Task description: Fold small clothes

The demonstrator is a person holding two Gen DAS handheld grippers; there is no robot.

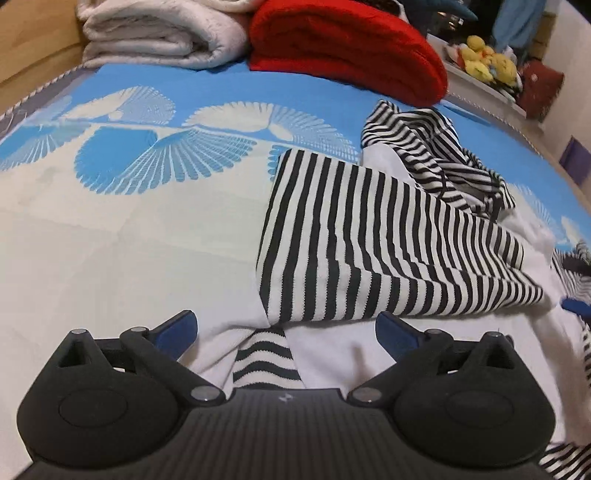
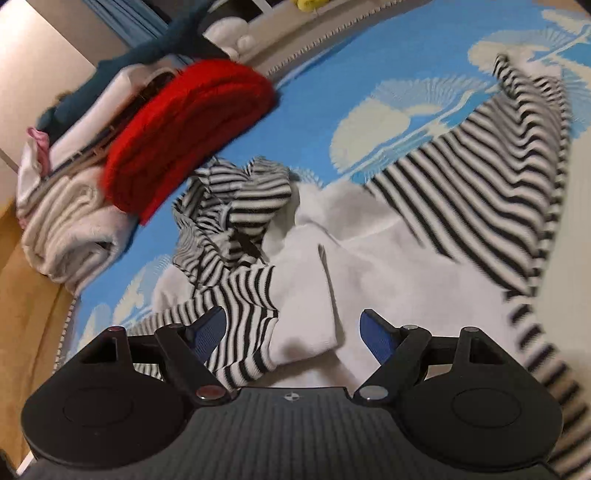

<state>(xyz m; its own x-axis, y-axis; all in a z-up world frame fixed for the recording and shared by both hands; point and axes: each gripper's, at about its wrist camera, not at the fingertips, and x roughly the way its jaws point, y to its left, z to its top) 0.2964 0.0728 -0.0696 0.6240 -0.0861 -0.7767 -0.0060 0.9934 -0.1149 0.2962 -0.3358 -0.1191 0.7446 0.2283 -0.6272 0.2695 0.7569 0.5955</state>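
Note:
A small black-and-white striped garment with white panels (image 1: 369, 240) lies partly folded on the blue-and-white bedspread (image 1: 129, 221). Its striped hood is bunched at the far side (image 1: 436, 147). My left gripper (image 1: 286, 332) is open, low over the garment's near edge, with a striped cuff (image 1: 266, 358) between its blue fingers. In the right wrist view the same garment (image 2: 332, 258) spreads ahead, with a striped sleeve (image 2: 243, 314) lying between the fingers of my open right gripper (image 2: 291, 332). Neither gripper holds cloth.
A folded red blanket (image 1: 343, 48) and a folded white towel (image 1: 155, 33) are stacked at the bed's far end; they also show in the right wrist view (image 2: 184, 129). Plush toys (image 1: 487, 62) sit on a shelf beyond. A wooden bed frame (image 2: 26, 295) borders the mattress.

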